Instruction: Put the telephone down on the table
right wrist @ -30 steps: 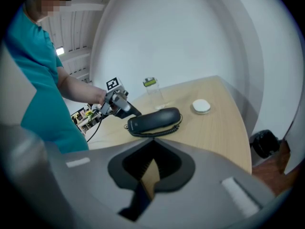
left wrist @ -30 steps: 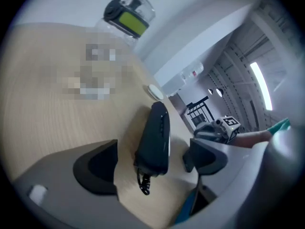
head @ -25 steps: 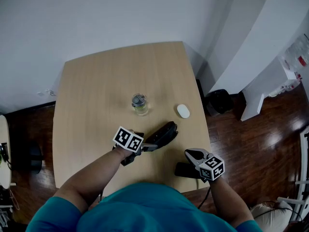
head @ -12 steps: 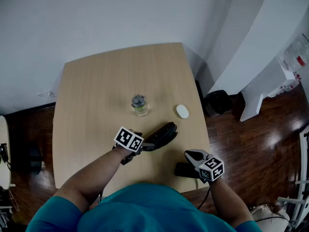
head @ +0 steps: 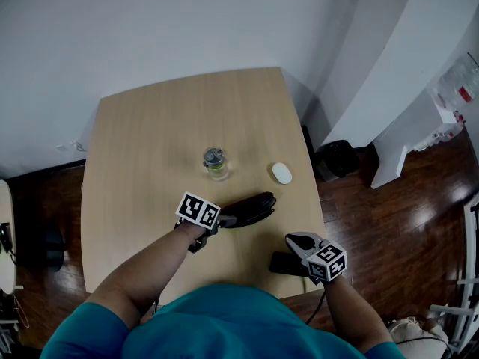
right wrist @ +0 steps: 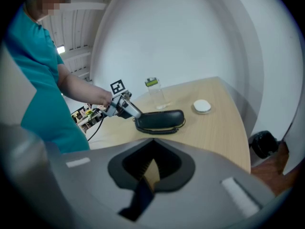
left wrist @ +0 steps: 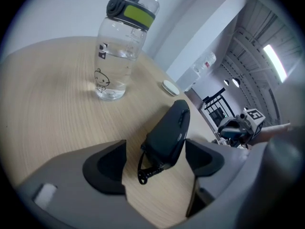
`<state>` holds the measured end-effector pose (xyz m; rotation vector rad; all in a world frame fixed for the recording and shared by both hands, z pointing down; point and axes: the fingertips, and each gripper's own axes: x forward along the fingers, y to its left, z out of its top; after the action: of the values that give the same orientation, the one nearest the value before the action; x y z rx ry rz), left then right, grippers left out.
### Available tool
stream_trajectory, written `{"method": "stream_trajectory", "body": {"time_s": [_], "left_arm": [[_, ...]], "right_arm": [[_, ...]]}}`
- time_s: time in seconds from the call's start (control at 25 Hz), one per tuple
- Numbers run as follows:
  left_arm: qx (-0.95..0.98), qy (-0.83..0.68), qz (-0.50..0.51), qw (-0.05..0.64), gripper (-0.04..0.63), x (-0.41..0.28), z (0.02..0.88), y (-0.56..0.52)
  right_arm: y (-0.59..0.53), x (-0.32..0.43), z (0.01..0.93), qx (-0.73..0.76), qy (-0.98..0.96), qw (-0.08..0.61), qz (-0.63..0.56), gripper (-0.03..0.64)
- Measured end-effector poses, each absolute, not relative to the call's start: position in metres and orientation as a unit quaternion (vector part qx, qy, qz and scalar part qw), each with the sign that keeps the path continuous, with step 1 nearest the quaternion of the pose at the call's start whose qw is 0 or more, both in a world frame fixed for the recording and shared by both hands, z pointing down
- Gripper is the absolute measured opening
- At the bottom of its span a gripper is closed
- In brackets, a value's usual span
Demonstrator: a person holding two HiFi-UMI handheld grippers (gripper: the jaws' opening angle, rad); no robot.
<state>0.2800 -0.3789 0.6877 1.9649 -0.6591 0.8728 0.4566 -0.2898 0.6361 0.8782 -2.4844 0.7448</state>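
Note:
The black telephone handset lies on the wooden table, its coiled cord at the near end. My left gripper straddles that near end with its jaws wide. In the left gripper view the handset sits between the pads, close to the right one, with a clear gap on the left. My right gripper hovers near the table's front right edge, jaws together and nothing seen in them. From the right gripper view the handset rests flat, with the left gripper at its end.
A clear water bottle with a green-banded lid stands mid-table behind the handset. A small white round object lies to its right. A dark flat object lies at the front edge under my right gripper. Dark wood floor surrounds the table.
The handset has swung from a slant to lie more crosswise and flat on the table, and the left gripper shifted slightly with it. The right gripper stayed put.

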Motion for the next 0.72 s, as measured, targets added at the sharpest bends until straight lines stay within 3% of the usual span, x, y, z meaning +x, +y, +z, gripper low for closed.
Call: {"method": "stream_trajectory", "body": {"time_s": [0.32, 0.72], "left_arm": [[0.799, -0.264, 0.330, 0.428, 0.400, 0.278, 0.682, -0.379], [0.834, -0.262, 0.224, 0.431, 0.386, 0.251, 0.649, -0.346]], "right_arm": [[-0.289, 0.459, 0.636, 0.317, -0.888, 0.200, 0.266, 0.002], [-0.282, 0.456, 0.624, 0.335, -0.888, 0.181, 0.259, 0.002]]}}
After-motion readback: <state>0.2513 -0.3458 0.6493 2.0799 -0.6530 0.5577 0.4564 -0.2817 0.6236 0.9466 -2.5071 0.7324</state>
